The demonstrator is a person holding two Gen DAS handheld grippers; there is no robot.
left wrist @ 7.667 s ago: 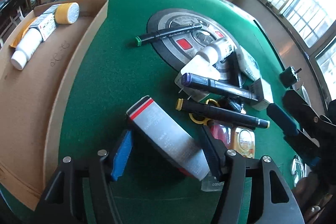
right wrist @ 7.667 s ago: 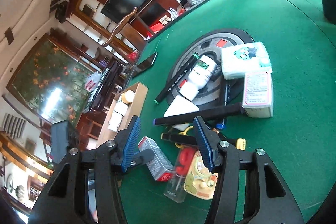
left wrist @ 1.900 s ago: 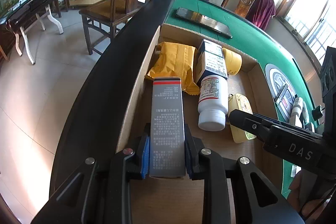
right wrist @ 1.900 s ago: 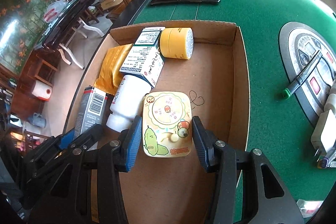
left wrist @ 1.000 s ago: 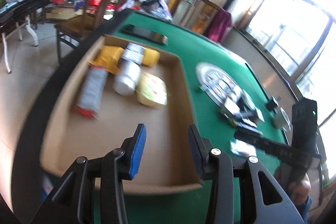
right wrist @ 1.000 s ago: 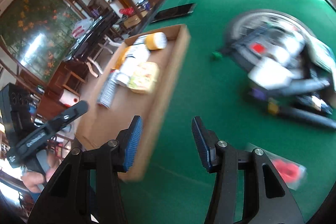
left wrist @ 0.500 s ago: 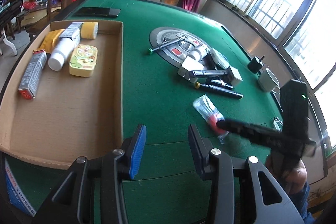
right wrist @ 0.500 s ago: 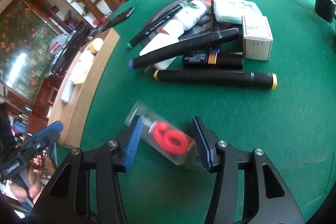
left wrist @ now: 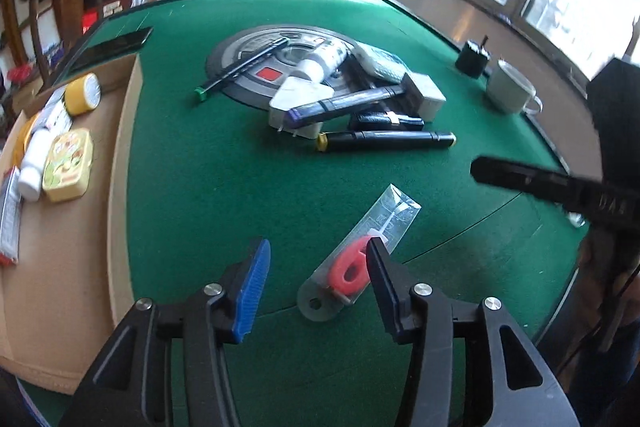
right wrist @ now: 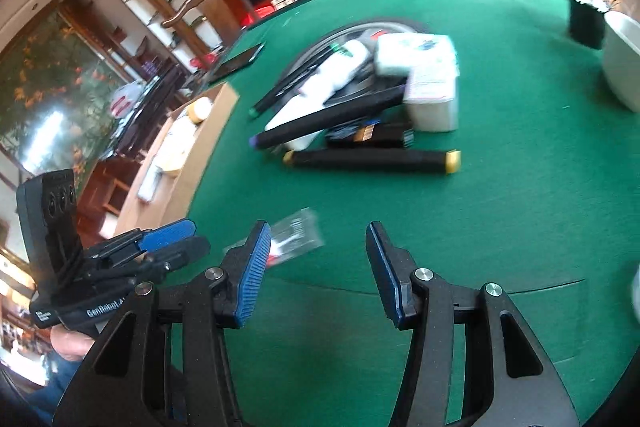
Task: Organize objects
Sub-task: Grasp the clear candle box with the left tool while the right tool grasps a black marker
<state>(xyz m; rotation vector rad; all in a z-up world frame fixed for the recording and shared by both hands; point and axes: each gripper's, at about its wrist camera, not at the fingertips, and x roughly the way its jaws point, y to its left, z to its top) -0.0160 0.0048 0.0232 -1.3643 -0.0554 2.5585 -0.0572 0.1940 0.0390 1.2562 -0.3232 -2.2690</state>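
My left gripper [left wrist: 316, 269] is open and empty, low over the green table; a clear packet with a red piece [left wrist: 356, 259] lies between its fingers, nearer the right one. My right gripper [right wrist: 318, 253] is open and empty, with the same packet [right wrist: 294, 237] at its left fingertip. A pile of black markers [left wrist: 386, 138], a white bottle [left wrist: 322, 61] and small boxes [left wrist: 424, 95] lies mid-table. The cardboard tray [left wrist: 120, 131] at left holds a yellow tin [left wrist: 68, 167], a bottle and boxes.
A grey mug [left wrist: 510, 89] and a black charger [left wrist: 474, 53] stand at the right edge. A phone [left wrist: 112, 47] lies behind the tray. The round panel [left wrist: 240, 55] sits in the table centre. The left gripper shows in the right wrist view [right wrist: 160, 239].
Both grippers have left the tray empty and swung over the table. The left one has come down around the clear packet; the right one has drawn back to its right.
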